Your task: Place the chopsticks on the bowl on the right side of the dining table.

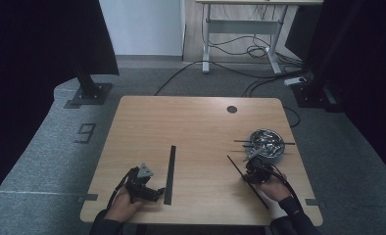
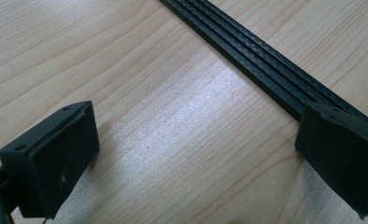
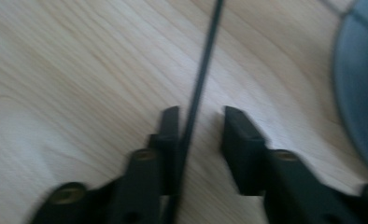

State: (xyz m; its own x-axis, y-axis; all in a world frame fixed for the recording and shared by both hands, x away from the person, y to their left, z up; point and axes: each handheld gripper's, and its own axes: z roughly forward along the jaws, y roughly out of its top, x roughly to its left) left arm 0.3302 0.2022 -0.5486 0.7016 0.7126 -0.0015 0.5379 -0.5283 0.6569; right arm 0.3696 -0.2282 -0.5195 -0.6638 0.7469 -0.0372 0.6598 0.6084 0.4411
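Right gripper [image 3: 200, 135] straddles thin black rod [image 3: 205, 60] — no readable markings.

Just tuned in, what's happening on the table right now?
A person works two handheld grippers at a wooden table. The right gripper has its jaws open around a thin black rod, beside a metal bowl of parts. The left gripper sits open next to a flat black strip, not gripping it.

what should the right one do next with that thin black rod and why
Probably close the right hand-held gripper on the thin black rod: its jaws stand open with the rod running between them, close against one jaw and a gap to the other, so nothing is clamped yet.
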